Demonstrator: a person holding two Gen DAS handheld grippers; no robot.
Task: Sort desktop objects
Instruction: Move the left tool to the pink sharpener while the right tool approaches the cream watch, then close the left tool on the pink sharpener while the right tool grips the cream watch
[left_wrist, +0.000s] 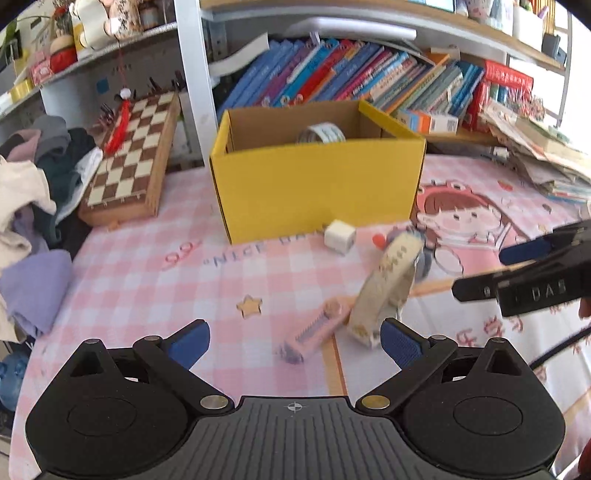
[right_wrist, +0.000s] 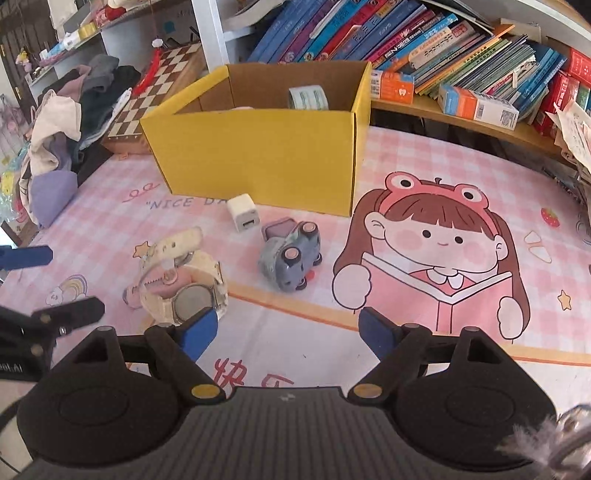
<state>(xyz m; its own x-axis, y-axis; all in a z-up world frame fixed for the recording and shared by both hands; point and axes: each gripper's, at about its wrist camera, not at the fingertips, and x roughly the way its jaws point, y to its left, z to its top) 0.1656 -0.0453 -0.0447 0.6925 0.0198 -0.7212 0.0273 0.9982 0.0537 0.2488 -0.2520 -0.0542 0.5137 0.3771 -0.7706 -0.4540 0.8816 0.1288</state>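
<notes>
Grippers are hovering low over a pink checked desk mat (right_wrist: 424, 173), both with jaws standing wide apart and nothing between the blue pads. Seen from the right wrist camera, the right gripper (right_wrist: 286, 334) is pointing down toward a grey-blue toy car (right_wrist: 291, 256), which is lying tipped on its side near the middle of the mat. Just behind the car, a white charger cube (right_wrist: 242, 214) is sitting close to the front wall of a yellow cardboard box (right_wrist: 258, 155). Inside that box a roll of patterned tape (right_wrist: 308, 98) is leaning near the back wall. Left of the car, a cream watch (right_wrist: 184, 291) with a round metal back is lying in a loop, over a pink utility knife (right_wrist: 164, 282). From the left wrist camera, the left gripper (left_wrist: 295, 345) is hanging just short of that watch (left_wrist: 384, 291), and the pink knife (left_wrist: 314, 332) is lying between its open fingers' line and the mat. A folding chessboard (left_wrist: 129, 155) is leaning beside a heap of clothes (left_wrist: 33, 206), with books (right_wrist: 406, 33) on the shelf behind.
</notes>
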